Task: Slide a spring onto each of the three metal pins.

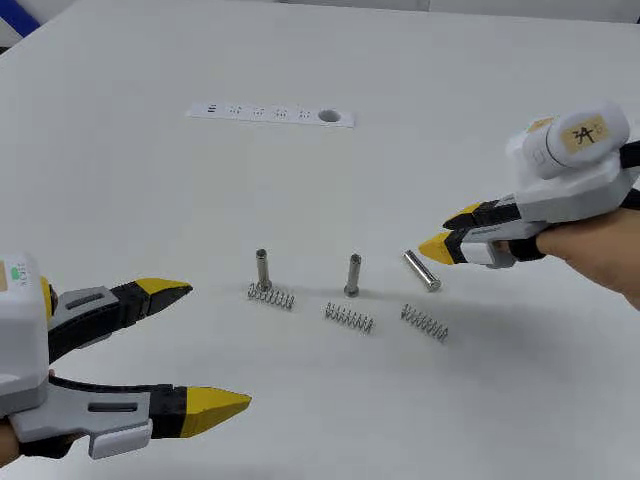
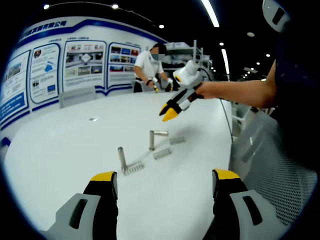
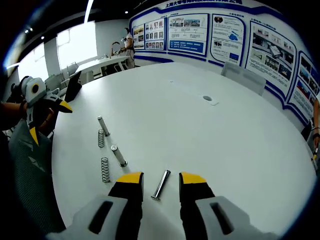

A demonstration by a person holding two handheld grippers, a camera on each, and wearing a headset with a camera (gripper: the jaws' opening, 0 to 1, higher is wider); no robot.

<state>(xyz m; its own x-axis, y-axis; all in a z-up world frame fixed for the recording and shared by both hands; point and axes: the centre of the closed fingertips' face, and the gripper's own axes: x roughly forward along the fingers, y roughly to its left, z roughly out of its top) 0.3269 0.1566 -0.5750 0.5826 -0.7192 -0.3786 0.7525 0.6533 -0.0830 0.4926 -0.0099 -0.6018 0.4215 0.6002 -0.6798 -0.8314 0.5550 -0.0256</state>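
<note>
Two metal pins stand upright on the white table (image 1: 150, 200), the left pin (image 1: 262, 268) and the middle pin (image 1: 353, 273). A third pin (image 1: 422, 270) lies on its side to their right. Three springs lie in front of them: left spring (image 1: 271, 295), middle spring (image 1: 349, 318), right spring (image 1: 424, 322). My right gripper (image 1: 448, 232) hovers just right of the lying pin (image 3: 161, 184), jaws open a little and holding nothing, with the pin ahead of the gap. My left gripper (image 1: 205, 345) is wide open near the front left, well short of the left pin (image 2: 121, 157).
A flat white socket strip (image 1: 270, 113) is set into the table farther back. In the left gripper view a person (image 2: 147, 70) works at the table's far side. A mesh chair (image 2: 270, 165) stands by the table edge.
</note>
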